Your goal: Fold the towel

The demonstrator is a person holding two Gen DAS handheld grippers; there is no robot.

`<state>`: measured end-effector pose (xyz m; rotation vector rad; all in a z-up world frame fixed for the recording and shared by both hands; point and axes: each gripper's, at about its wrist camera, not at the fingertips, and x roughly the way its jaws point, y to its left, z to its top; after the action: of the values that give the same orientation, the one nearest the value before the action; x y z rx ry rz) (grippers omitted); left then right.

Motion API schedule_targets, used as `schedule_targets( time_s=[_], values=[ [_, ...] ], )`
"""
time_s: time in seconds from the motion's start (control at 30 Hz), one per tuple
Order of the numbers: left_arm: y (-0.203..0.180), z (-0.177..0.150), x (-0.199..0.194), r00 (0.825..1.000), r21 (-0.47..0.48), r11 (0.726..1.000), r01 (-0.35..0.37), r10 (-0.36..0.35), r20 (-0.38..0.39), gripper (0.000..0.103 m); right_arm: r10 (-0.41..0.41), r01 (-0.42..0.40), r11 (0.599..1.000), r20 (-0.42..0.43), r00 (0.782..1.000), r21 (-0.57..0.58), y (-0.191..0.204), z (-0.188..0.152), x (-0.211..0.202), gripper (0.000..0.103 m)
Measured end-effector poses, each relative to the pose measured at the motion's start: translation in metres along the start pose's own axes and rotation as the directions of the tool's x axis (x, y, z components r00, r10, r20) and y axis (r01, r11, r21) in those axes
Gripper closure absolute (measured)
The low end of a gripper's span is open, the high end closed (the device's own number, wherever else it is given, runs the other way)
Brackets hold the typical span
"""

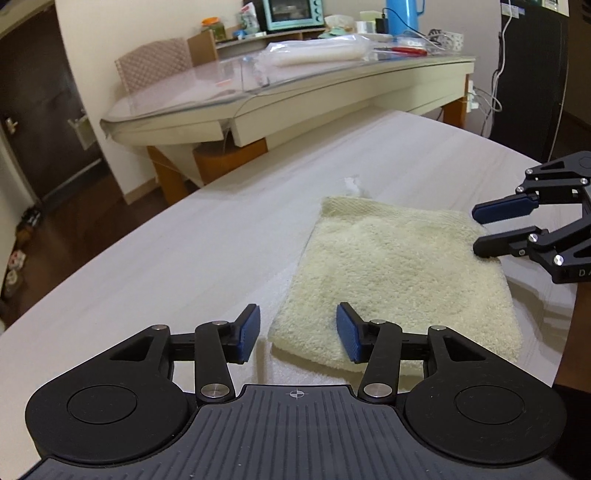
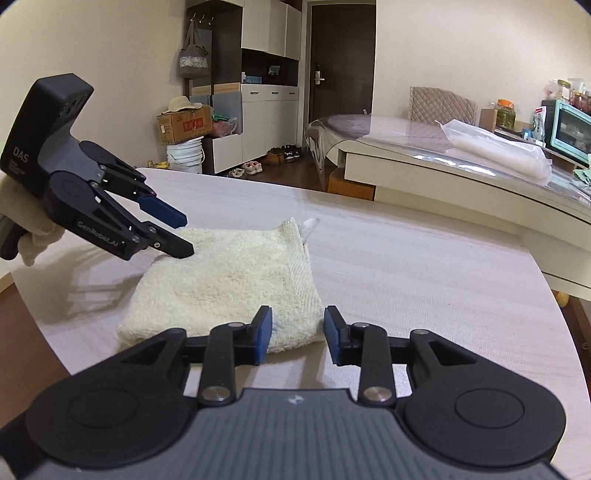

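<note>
Item: towel (image 1: 399,273), folded square mid-bench (image 1: 184,258); your left gripper (image 1: 298,332) and right gripper (image 2: 298,334), jaws part-open and empty, flank it, likely released.

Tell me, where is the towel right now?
The folded towel lies flat on the pale table, between the open left gripper and right gripper.

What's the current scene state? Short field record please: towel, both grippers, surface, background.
towel: cream towel, folded into a compact rectangle, lying flat
left gripper: left gripper open, nothing clamped; its pads straddle the towel's near corner
right gripper: right gripper open, nothing clamped, at the towel's opposite edge
surface: pale wood-grain table
label: small white tag sticking out at one towel corner
background: glass-topped table with a teal oven
</note>
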<state>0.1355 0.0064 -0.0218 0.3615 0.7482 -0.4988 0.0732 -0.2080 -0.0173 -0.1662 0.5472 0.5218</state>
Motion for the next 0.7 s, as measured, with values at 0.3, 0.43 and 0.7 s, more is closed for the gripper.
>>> schedule_targets(
  time_s=[0.3, 0.43, 0.7],
  values=[
    [0.001, -0.002, 0.001, 1.000, -0.039, 0.999, -0.012, 0.012, 0.004, 0.049, 0.005, -0.004, 1.000, -0.020, 1.000, 0.024, -0.007, 0.002, 0.001, 0.059],
    [0.003, -0.003, 0.002, 1.000, -0.051, 0.999, -0.013, 0.013, 0.005, 0.047, -0.006, 0.006, 0.999, -0.017, 1.000, 0.035, -0.008, 0.000, 0.001, 0.057],
    [0.001, -0.005, -0.008, 0.999, -0.087, 0.996, -0.032, 0.035, 0.027, 0.050, -0.040, 0.041, 0.999, 0.047, 0.998, -0.003, 0.000, 0.007, -0.014, 0.058]
  ],
)
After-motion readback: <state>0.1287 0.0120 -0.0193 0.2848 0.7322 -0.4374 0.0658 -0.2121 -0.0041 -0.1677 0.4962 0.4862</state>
